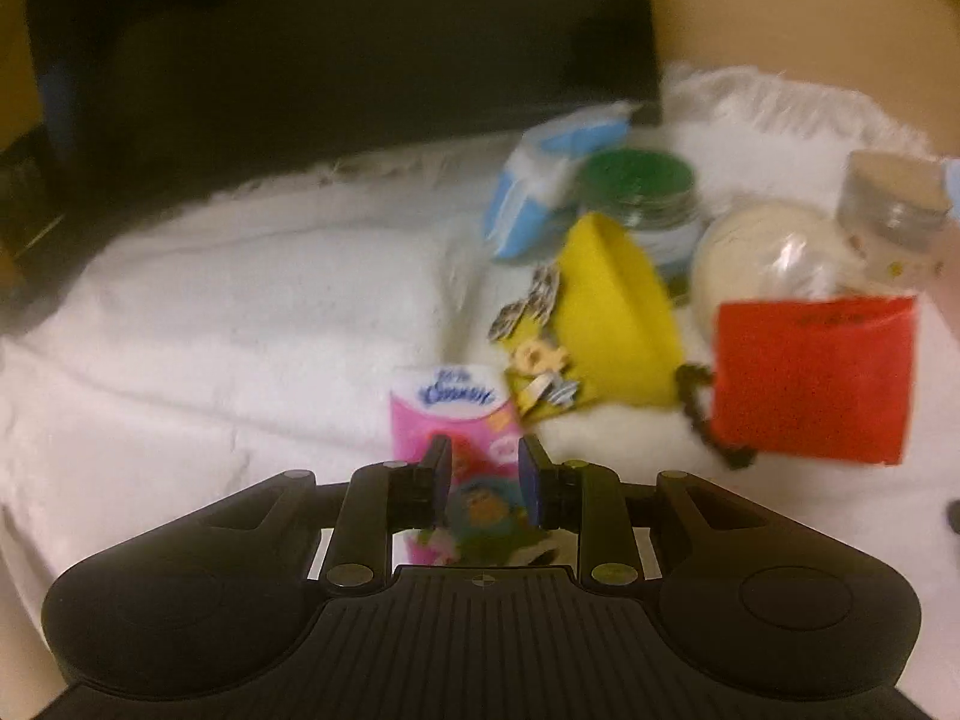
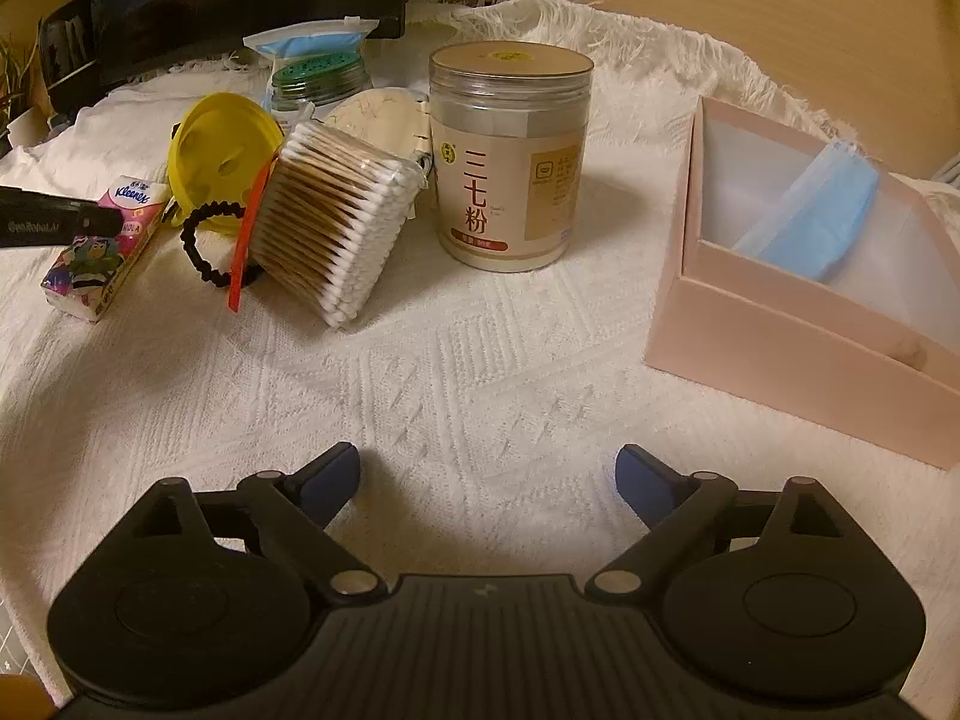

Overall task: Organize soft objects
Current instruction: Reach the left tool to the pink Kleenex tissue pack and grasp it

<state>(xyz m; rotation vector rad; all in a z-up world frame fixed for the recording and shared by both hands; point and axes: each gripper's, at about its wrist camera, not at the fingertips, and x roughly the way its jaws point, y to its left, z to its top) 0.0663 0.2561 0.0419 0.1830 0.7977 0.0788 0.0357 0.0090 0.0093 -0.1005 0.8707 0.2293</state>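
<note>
Straddling the near end of a pink Kleenex tissue pack (image 1: 447, 420), the left gripper (image 1: 478, 480) is sitting with its blue pads narrowed against the pack's sides, and appears to be gripping it, though blur keeps the contact itself uncertain. From the right wrist camera the same pack is lying at nine o'clock on the white cloth (image 2: 480, 360), with a black finger reaching onto it from the left edge. Nearer that camera, the right gripper (image 2: 487, 468) is hanging over bare cloth, jaws spread wide, nothing between them.

At three o'clock a pink box (image 2: 780, 324) is standing open with a blue face mask (image 2: 810, 216) already lying inside. So the step in hand looks like picking up the tissues, and the next move would call for lifting them clear of the yellow lid (image 2: 222, 144) and black hair tie (image 2: 204, 246) nearby, then carrying them across to the box.

Motion blur is smearing the left view; the pack's near end is hidden behind the gripper body, and the box's right side is running out of frame.
</note>
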